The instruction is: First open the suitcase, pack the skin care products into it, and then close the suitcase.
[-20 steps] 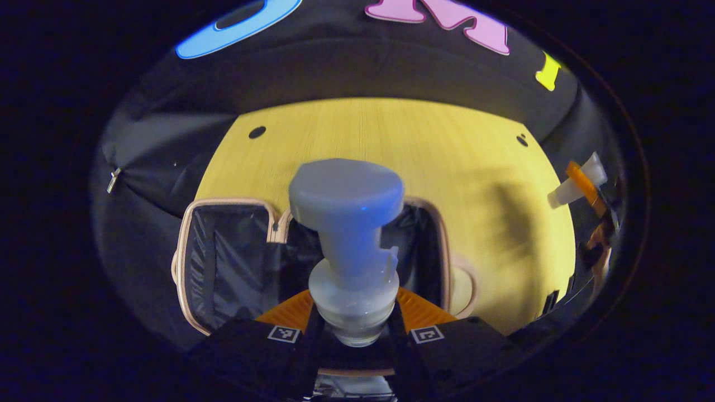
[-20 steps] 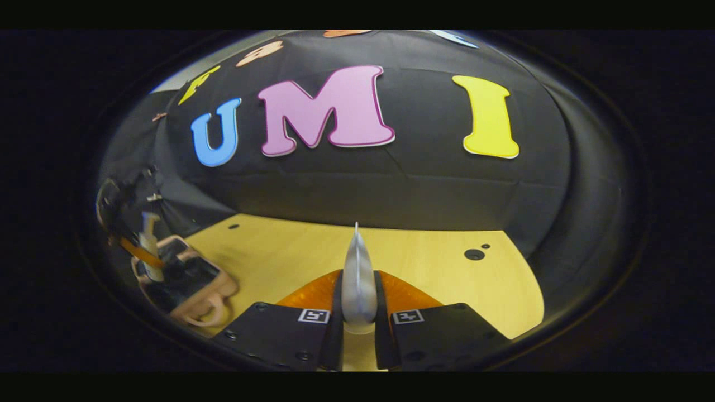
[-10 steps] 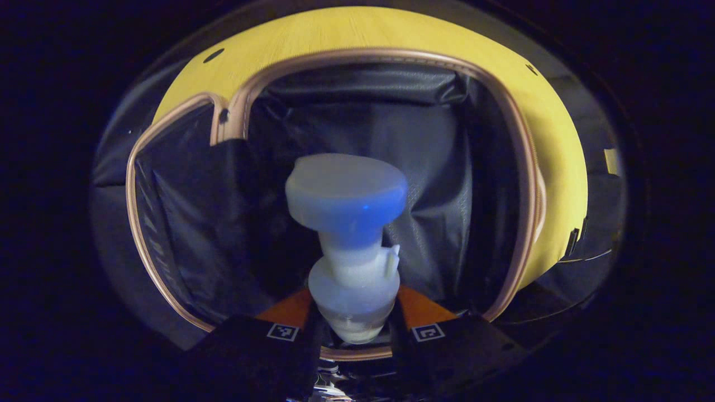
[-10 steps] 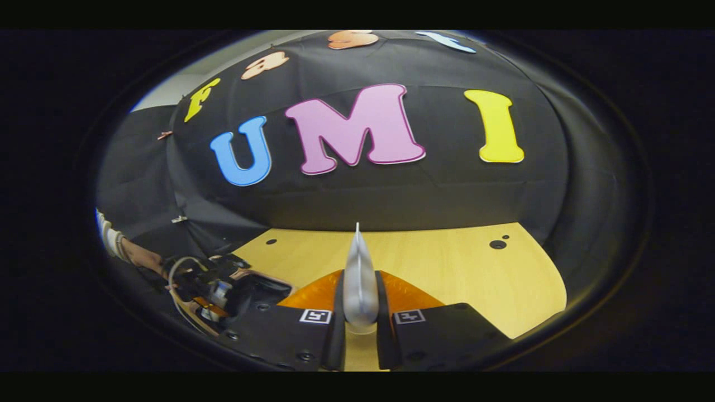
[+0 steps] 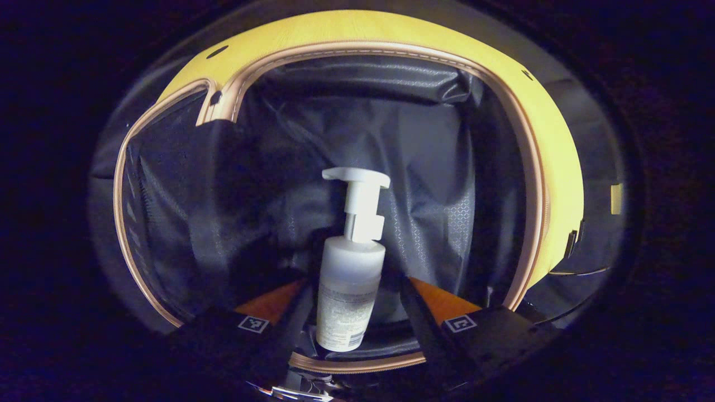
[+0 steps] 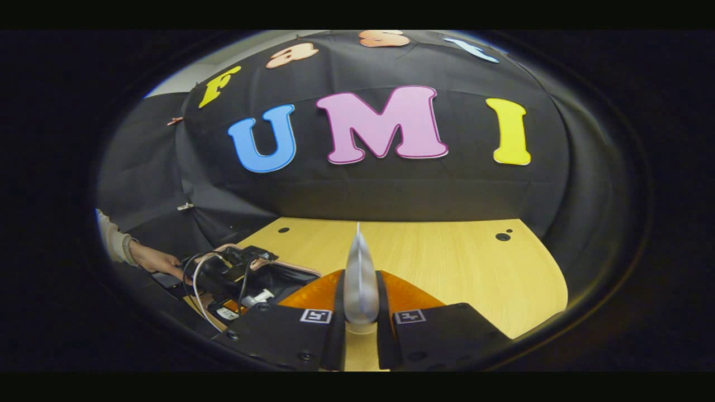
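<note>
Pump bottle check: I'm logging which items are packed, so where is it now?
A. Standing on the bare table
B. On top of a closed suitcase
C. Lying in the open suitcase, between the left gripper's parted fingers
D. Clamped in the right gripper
C. In the left gripper view the pump bottle lies on the dark lining of the open suitcase, with a gap on each side to the left gripper fingers.
</note>
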{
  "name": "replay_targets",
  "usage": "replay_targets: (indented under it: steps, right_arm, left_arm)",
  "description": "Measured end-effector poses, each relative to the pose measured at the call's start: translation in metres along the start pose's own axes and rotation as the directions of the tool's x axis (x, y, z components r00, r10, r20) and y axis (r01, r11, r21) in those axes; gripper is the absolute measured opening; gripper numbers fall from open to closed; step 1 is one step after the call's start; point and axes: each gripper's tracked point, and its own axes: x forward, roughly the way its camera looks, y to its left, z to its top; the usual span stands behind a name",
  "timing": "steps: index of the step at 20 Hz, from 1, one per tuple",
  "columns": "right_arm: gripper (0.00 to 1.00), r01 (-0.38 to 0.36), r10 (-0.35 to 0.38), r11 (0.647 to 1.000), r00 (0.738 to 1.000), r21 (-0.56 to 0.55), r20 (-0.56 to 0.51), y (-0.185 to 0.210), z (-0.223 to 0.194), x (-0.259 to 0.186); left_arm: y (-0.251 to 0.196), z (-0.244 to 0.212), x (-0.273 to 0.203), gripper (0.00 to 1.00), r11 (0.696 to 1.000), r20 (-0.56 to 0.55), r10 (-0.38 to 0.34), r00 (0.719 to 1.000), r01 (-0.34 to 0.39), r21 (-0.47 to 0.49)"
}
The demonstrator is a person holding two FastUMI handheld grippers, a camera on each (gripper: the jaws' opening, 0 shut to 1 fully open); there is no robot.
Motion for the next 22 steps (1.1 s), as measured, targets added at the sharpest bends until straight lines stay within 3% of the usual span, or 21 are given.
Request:
replay_targets:
  steps: [4, 7, 8, 9, 10, 12, 13, 14, 16, 19, 22]
  right_arm:
    - [0.26, -0.057, 0.059, 0.997, 0.997, 0.051, -0.04, 0.041, -0.009, 0.006]
    - [0.25, -0.136, 0.149, 0.982, 0.984, 0.128, -0.093, 0.086, -0.015, 0.024]
    - [0.26, -0.169, 0.193, 0.968, 0.973, 0.185, -0.125, 0.106, -0.019, 0.035]
    - [0.23, -0.184, 0.225, 0.953, 0.962, 0.24, -0.157, 0.125, -0.025, 0.044]
    - [0.26, -0.185, 0.255, 0.937, 0.942, 0.298, -0.217, 0.14, -0.039, 0.055]
    - [0.25, -0.161, 0.309, 0.9, 0.891, 0.405, -0.332, 0.171, -0.076, 0.068]
    - [0.26, -0.112, 0.307, 0.891, 0.863, 0.441, -0.401, 0.179, -0.1, 0.079]
    - [0.26, -0.024, 0.279, 0.889, 0.819, 0.457, -0.501, 0.187, -0.125, 0.087]
    - [0.3, 0.105, 0.232, 0.908, 0.681, 0.406, -0.695, 0.193, -0.185, 0.087]
    - [0.26, 0.166, 0.148, 0.943, 0.567, 0.289, -0.81, 0.194, -0.242, 0.086]
    - [0.26, 0.268, 0.105, 0.92, 0.534, 0.286, -0.839, 0.189, -0.259, 0.09]
  left_arm:
    - [0.012, 0.015, -0.041, 0.95, 1.0, 0.241, -0.024, 0.97, 0.02, 0.02]
    - [0.034, 0.022, -0.09, 0.96, 1.0, 0.437, -0.023, 0.899, 0.024, 0.001]
    - [0.053, 0.022, -0.117, 0.96, 0.999, 0.528, -0.019, 0.849, 0.043, -0.033]
    - [0.067, 0.021, -0.129, 0.96, 0.997, 0.572, -0.011, 0.82, 0.051, -0.054]
    - [0.082, 0.015, -0.139, 0.96, 0.995, 0.599, 0.001, 0.801, 0.059, -0.08]
    - [0.115, -0.002, -0.15, 0.95, 0.985, 0.631, 0.044, 0.774, 0.071, -0.155]
    - [0.132, -0.013, -0.15, 0.96, 0.977, 0.637, 0.073, 0.768, 0.073, -0.2]
    - [0.149, -0.024, -0.152, 0.96, 0.968, 0.64, 0.099, 0.762, 0.075, -0.239]
    - [0.184, -0.049, -0.154, 0.96, 0.944, 0.629, 0.154, 0.762, 0.074, -0.321]
    - [0.228, -0.08, -0.16, 0.95, 0.899, 0.61, 0.208, 0.764, 0.096, -0.427]
    - [0.26, -0.103, -0.169, 0.95, 0.856, 0.595, 0.256, 0.762, 0.108, -0.506]
